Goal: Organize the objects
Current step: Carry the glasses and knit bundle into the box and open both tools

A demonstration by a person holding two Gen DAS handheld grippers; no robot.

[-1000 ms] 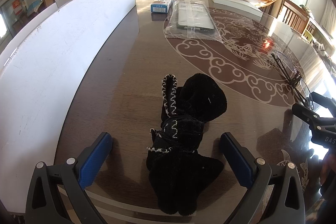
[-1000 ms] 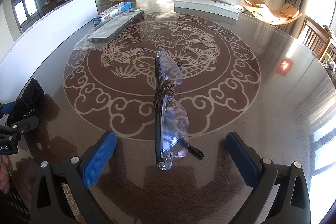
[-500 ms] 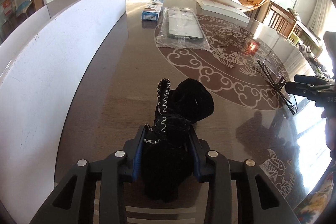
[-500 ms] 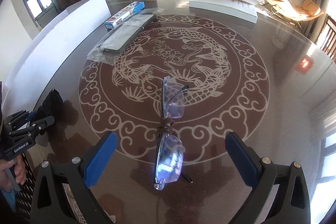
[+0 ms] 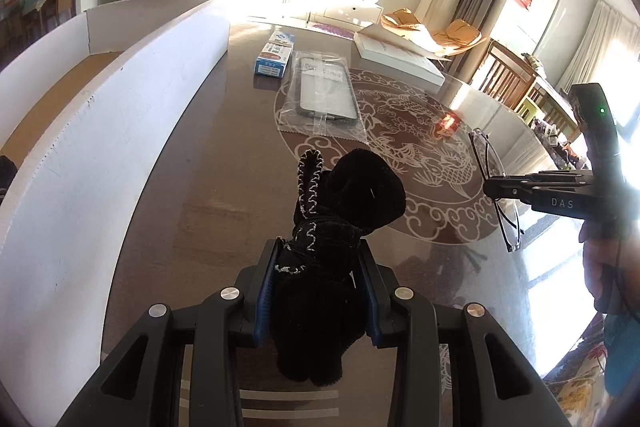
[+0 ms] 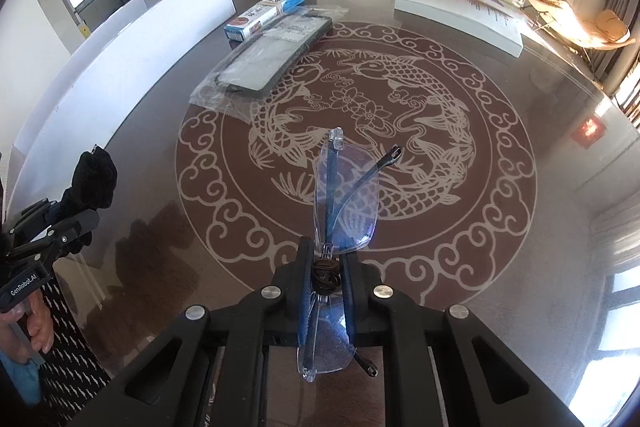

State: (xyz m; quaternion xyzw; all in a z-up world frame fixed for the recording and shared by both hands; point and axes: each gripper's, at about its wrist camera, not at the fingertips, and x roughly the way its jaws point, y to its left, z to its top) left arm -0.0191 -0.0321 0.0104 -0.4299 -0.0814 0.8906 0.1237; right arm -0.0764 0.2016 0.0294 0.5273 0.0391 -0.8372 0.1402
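A black fleece glove (image 5: 360, 187) with white stitching hangs above the brown table (image 5: 208, 187), and my left gripper (image 5: 318, 251) is shut on its lower part. The same glove (image 6: 96, 175) shows at the left edge of the right wrist view, in the left gripper (image 6: 86, 219). Clear rimless glasses (image 6: 352, 203) with dark folded arms and a brown band wound round the bridge are held off the table. My right gripper (image 6: 326, 251) is shut on that bridge. From the left wrist view, the right gripper (image 5: 490, 187) holds the glasses (image 5: 490, 155) at the far right.
A tall white box wall (image 5: 120, 115) runs along the table's left side. Farther back lie a dark case in a clear bag (image 5: 324, 95), a small blue-and-white carton (image 5: 274, 61) and a flat white box (image 5: 400, 55). A person's hand (image 6: 36, 323) grips the left handle.
Both grippers went from wide open to shut, the left on the glove first, then the right on the glasses. Both things have risen off the table.
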